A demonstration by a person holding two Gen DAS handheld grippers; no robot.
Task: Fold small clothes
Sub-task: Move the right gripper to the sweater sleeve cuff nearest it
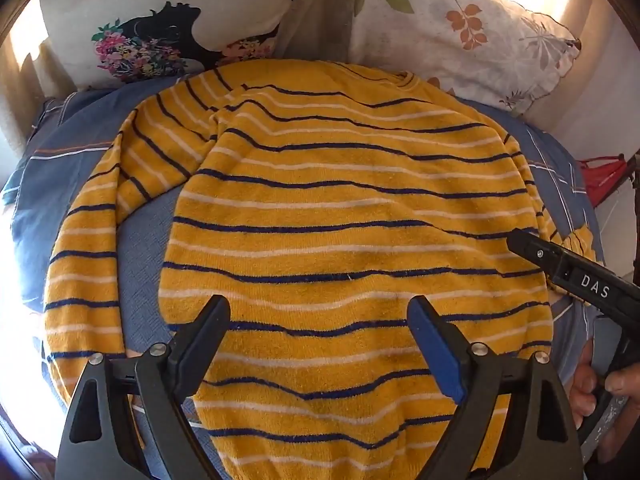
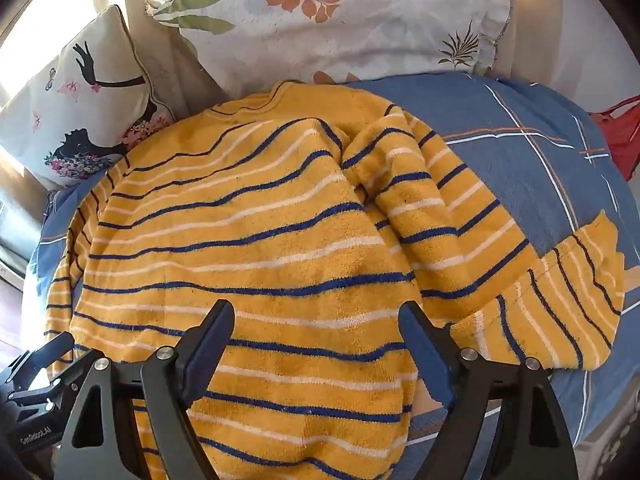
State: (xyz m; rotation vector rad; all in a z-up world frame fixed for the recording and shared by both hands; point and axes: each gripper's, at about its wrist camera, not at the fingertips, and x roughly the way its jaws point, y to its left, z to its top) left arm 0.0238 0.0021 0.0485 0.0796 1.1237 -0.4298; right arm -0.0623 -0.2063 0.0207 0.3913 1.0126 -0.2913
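A yellow sweater (image 1: 340,208) with navy and white stripes lies flat on a blue bedsheet (image 1: 52,184), collar away from me. Its left sleeve (image 1: 88,264) runs down beside the body. In the right wrist view the sweater (image 2: 240,240) has its right sleeve (image 2: 460,232) bent outward, cuff (image 2: 560,312) on the sheet. My left gripper (image 1: 320,308) is open and empty above the lower body of the sweater. My right gripper (image 2: 316,312) is open and empty above the sweater near the right sleeve; it also shows in the left wrist view (image 1: 560,264) at the right edge.
Two pillows lean at the head of the bed: a floral-figure cushion (image 1: 160,28) and a leaf-print pillow (image 1: 460,32). The blue plaid sheet (image 2: 520,152) extends to the right. A red object (image 2: 620,136) sits beyond the bed's right edge.
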